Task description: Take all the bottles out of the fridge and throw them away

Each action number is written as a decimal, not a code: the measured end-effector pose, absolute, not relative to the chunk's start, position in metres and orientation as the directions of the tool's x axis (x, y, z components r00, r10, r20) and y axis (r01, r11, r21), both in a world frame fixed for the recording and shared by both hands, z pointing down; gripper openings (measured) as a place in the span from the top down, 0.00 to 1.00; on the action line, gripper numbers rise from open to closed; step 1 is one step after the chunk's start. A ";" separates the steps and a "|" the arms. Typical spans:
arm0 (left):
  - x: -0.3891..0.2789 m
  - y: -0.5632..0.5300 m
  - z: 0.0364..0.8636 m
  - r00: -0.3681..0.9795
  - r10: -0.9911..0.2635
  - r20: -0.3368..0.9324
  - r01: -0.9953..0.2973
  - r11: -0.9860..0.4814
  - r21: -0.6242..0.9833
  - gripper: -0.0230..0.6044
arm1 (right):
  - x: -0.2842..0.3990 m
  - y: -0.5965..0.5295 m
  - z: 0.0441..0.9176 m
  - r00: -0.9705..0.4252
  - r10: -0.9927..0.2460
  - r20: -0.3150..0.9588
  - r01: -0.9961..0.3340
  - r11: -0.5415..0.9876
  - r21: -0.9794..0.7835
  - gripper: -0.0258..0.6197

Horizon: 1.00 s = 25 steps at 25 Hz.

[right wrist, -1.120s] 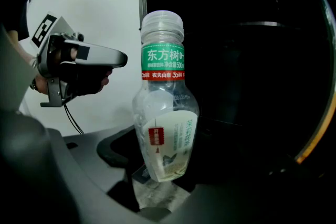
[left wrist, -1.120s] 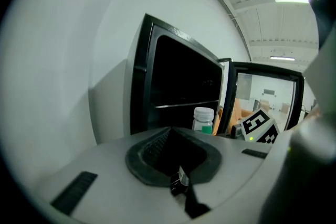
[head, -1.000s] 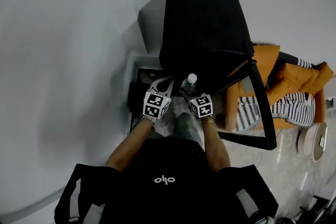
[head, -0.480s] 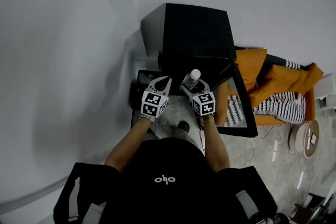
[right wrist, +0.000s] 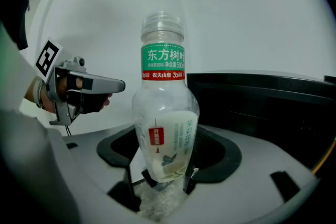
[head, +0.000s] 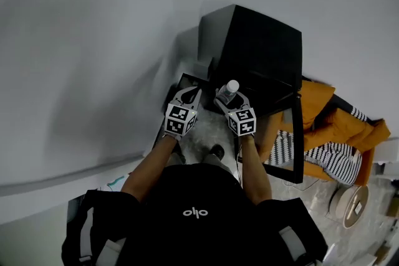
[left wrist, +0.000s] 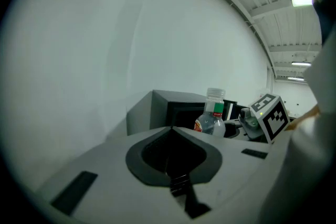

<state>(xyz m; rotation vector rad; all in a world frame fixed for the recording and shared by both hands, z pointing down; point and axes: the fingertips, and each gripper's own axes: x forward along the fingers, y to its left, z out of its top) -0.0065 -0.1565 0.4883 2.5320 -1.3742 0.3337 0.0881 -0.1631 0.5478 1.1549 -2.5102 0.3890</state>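
Note:
A clear plastic bottle with a green and red label and a little pale liquid stands upright in my right gripper, which is shut on its lower part. In the head view the bottle rises from the right gripper in front of the black fridge, whose door hangs open to the right. My left gripper is level with it on the left, a little apart. Its jaws are shut with nothing between them, and the bottle shows beyond them.
A grey wall runs along the left and behind the fridge. An orange seat with striped cloth stands right of the open door. A dark low frame sits on the floor left of the fridge. The person's shoe is below the grippers.
Both grippers have come up and back from the fridge opening, the right one carrying the bottle. The head view has swung, so the fridge now sits further right.

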 end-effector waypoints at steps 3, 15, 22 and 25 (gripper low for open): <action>-0.046 -0.148 0.489 0.447 -0.837 0.314 -0.892 -0.441 0.096 0.95 | 0.047 -0.163 0.548 -0.672 -0.609 0.421 -0.702 0.705 -0.103 0.46; -0.175 -0.091 0.489 0.172 -0.927 0.333 -0.984 -0.146 0.103 0.95 | -0.095 -0.129 0.542 -0.834 -0.366 0.414 -0.446 0.888 -0.113 0.46; -0.182 -0.089 0.494 0.144 -0.933 0.331 -0.987 -0.111 0.117 0.95 | -0.105 -0.130 0.548 -0.838 -0.329 0.436 -0.414 0.903 -0.113 0.46; -0.182 -0.091 0.495 0.142 -0.932 0.333 -0.987 -0.108 0.119 0.95 | -0.106 -0.132 0.549 -0.840 -0.324 0.436 -0.409 0.905 -0.115 0.46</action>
